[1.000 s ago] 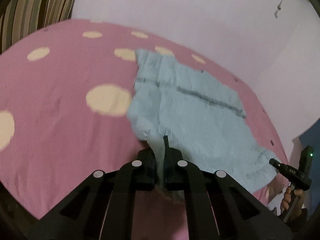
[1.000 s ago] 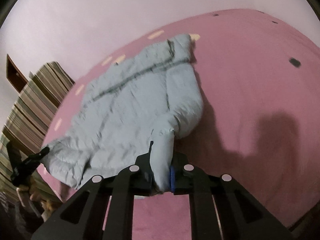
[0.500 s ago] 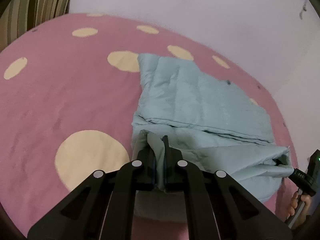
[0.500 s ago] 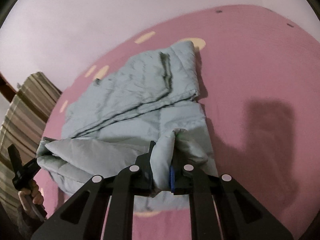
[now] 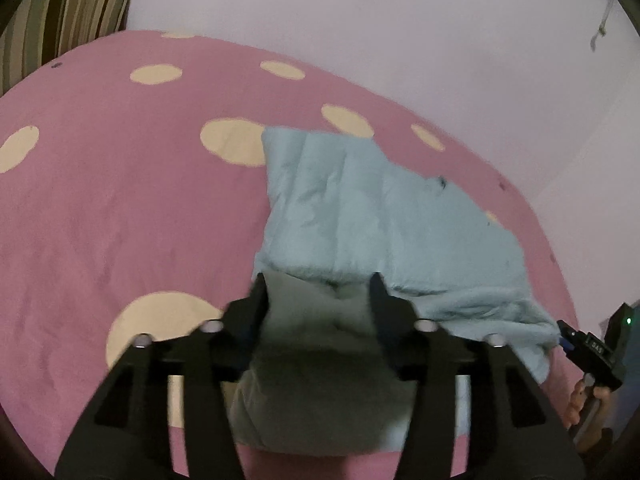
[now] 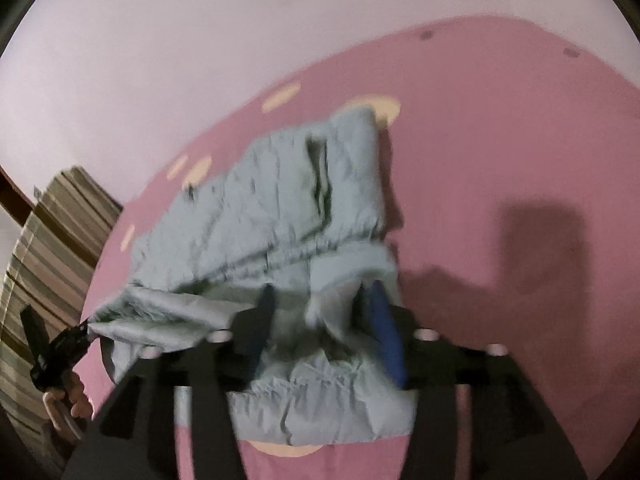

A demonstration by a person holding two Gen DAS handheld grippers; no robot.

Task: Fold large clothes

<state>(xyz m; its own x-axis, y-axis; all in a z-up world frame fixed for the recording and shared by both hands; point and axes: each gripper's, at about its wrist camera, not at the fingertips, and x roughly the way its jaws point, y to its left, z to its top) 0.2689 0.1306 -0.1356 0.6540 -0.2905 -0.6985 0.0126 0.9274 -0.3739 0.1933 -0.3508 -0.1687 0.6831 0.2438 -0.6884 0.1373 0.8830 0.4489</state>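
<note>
Releasing fold: left gripper [image 5: 318,292] fingers spread, just opened, jacket [image 5: 372,216] edge lying loose between them, not pinched. Right gripper [image 6: 320,306] same, fingers [image 6: 382,332] apart, just opened, cloth slack between. Jacket folded in half on pink bed [image 5: 120,208], near its wall-side corner. Best backing straight out, avoiding snagging top layer, then pressing crease flat.

I see the jacket [image 5: 384,216] lying folded on the bedsheet [image 5: 120,208], its near edge doubled over the rest. My left gripper [image 5: 318,292] stands over its left corner, my right gripper [image 6: 320,304] over its right corner.
</note>
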